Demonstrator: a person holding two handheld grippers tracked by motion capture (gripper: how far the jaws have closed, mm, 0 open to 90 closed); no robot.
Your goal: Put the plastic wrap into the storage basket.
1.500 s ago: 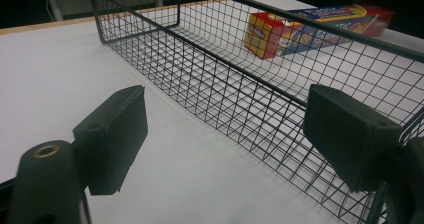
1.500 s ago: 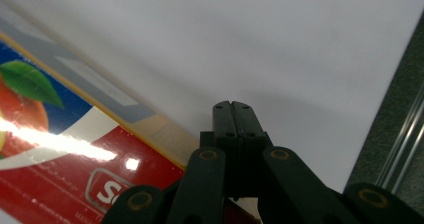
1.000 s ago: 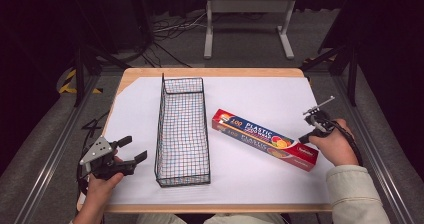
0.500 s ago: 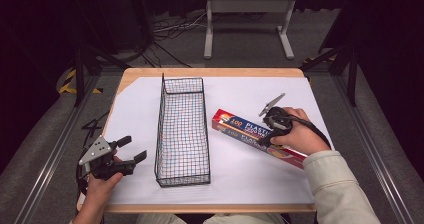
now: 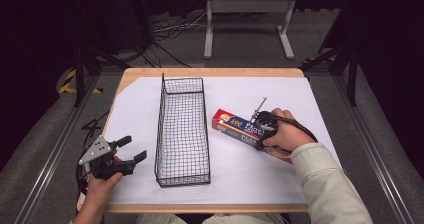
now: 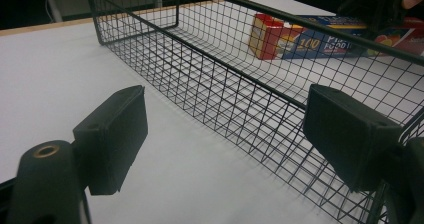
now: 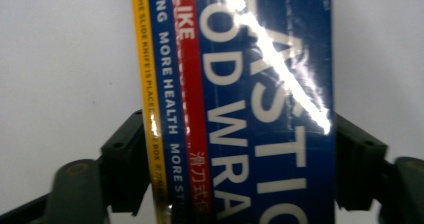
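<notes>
- The plastic wrap box [image 5: 240,129] lies flat on the white table [image 5: 140,109], just right of the wire basket [image 5: 182,129].
- The right gripper [image 5: 260,129] is down over the box. Its jaws have just been closing a little, with the box between them (one on each long side). I cannot tell if they press on it.
- The left gripper [image 5: 131,149] sits near the basket's front left corner, jaws wide apart with nothing between them.
</notes>
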